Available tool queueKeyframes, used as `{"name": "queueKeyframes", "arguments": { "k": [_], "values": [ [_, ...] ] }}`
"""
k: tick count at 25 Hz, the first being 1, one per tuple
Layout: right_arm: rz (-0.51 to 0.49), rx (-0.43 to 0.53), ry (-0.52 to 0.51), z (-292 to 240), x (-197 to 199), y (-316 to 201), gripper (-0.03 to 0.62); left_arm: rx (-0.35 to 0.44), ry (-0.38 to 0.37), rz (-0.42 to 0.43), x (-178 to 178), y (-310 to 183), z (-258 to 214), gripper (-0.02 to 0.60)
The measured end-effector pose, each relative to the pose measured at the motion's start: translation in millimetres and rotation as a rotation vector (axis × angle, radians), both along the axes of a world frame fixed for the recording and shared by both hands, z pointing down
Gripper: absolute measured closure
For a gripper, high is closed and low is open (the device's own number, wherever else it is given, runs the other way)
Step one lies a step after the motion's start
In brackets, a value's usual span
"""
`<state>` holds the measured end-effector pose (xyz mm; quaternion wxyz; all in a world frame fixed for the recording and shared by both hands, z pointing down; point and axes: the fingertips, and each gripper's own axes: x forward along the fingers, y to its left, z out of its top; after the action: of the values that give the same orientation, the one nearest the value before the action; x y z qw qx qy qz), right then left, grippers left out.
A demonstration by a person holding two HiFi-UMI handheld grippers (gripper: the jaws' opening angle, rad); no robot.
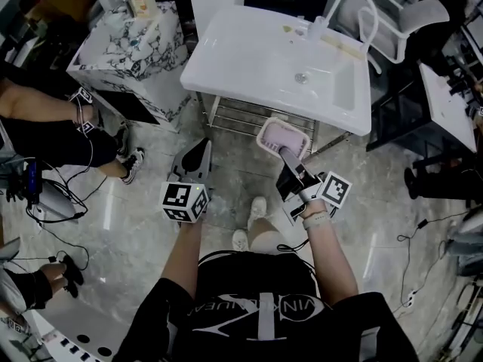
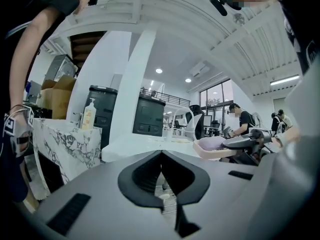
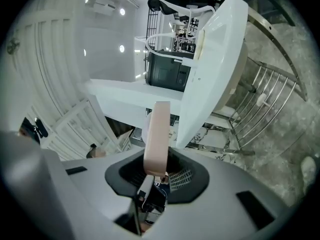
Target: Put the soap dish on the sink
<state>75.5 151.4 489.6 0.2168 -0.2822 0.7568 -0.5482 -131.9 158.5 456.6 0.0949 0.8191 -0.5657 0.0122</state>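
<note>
Clamped by its rim in my right gripper point(image 3: 157, 170), the soap dish point(image 1: 282, 137) hangs just short of the sink point(image 1: 249, 59). I judge it light, stiff, slippery plastic, so the rim wall grips best. Left gripper point(image 1: 200, 155) is pinched closed on nothing.

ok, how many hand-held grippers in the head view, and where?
2. Left hand-held gripper: jaws together, empty, over the floor before the sink. Right hand-held gripper: clamped on the pink soap dish, near the sink's front edge.
</note>
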Motion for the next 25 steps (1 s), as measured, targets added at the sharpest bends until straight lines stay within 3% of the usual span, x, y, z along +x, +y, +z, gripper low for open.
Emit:
{"name": "queueKeyframes", "arguments": {
  "k": [10,25],
  "values": [
    [-0.025,-0.003,-0.009,2.2,-14.4,-58.6,0.497,0.009,-0.003,-0.015,-13.7,-56.2,1.6,0.565],
    [-0.038,-0.054,0.0,-1.5,-13.8,-157.5,0.497,0.002,0.003,0.043,12.0,-169.2,-9.3,0.565]
  ]
}}
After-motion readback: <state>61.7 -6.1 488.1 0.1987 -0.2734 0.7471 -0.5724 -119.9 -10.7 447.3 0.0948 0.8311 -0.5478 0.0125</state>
